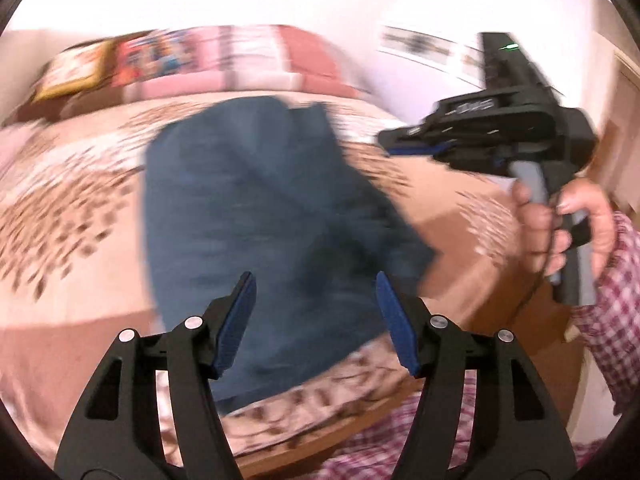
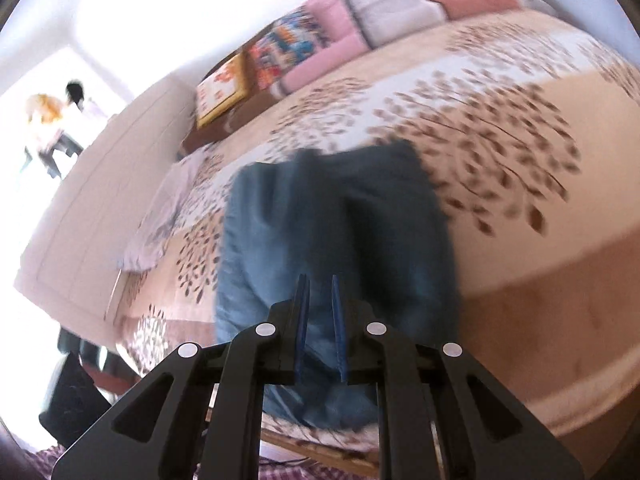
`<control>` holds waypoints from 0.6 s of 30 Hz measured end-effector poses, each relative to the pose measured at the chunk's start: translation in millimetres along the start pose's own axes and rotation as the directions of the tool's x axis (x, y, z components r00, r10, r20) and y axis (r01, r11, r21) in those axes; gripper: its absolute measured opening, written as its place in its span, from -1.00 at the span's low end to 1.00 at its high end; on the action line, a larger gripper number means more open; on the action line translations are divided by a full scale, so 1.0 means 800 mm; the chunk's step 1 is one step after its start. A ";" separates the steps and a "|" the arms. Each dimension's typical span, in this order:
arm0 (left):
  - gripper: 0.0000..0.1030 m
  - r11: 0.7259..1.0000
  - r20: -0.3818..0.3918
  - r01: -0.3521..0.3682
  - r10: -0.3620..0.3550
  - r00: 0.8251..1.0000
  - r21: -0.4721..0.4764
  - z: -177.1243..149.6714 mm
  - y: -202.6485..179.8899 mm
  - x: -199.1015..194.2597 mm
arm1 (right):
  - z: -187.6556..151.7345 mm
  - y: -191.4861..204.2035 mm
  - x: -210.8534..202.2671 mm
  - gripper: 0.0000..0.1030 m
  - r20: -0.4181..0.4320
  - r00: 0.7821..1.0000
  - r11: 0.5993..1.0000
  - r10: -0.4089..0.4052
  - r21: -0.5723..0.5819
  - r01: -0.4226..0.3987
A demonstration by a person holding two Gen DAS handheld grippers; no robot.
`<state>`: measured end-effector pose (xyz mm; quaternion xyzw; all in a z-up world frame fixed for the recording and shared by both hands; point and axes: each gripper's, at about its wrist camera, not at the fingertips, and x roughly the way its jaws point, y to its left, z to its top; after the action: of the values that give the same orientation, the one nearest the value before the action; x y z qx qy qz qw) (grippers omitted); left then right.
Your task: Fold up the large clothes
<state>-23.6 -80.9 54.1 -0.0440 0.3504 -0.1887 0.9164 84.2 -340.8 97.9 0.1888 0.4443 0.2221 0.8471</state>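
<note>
Folded blue jeans [image 1: 256, 216] lie on a leaf-patterned bed [image 1: 72, 208]; pillows [image 2: 352, 12] behind. Left claw [image 1: 316, 320] gapes empty; right claw [image 2: 320, 308] stands slightly parted above the jeans, gripping nothing.

No legible text anywhere: the white marking on the right tongs' black body [image 1: 476, 109] is blurred beyond reading.

Bed [image 2: 520, 240] w/ leaf-print cover, blue garment [image 2: 340, 220] on it, pillows [image 2: 360, 12]
</note>
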 end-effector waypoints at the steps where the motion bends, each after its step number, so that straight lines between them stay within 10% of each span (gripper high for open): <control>1: 0.20 0.999 -0.006 -0.015 0.015 1.000 -0.034 -0.002 0.011 0.002 | 0.009 0.018 0.012 -0.72 -0.007 1.000 1.000 -0.003 -0.031 0.002; 8: 0.20 0.980 -0.049 -0.048 0.040 0.998 -0.192 -0.015 0.069 0.017 | 0.048 0.067 0.084 -0.72 -0.043 0.994 0.990 -0.096 -0.111 0.091; 18: 0.20 0.967 -0.074 -0.040 0.022 0.997 -0.252 -0.021 0.093 0.026 | 0.034 0.000 0.152 -0.99 -0.131 0.937 0.944 -0.323 -0.114 0.309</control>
<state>2.9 -18.9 12.9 -0.1485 0.4045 -0.1295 0.8930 169.0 -277.8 31.1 0.0588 0.5197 0.1165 0.8443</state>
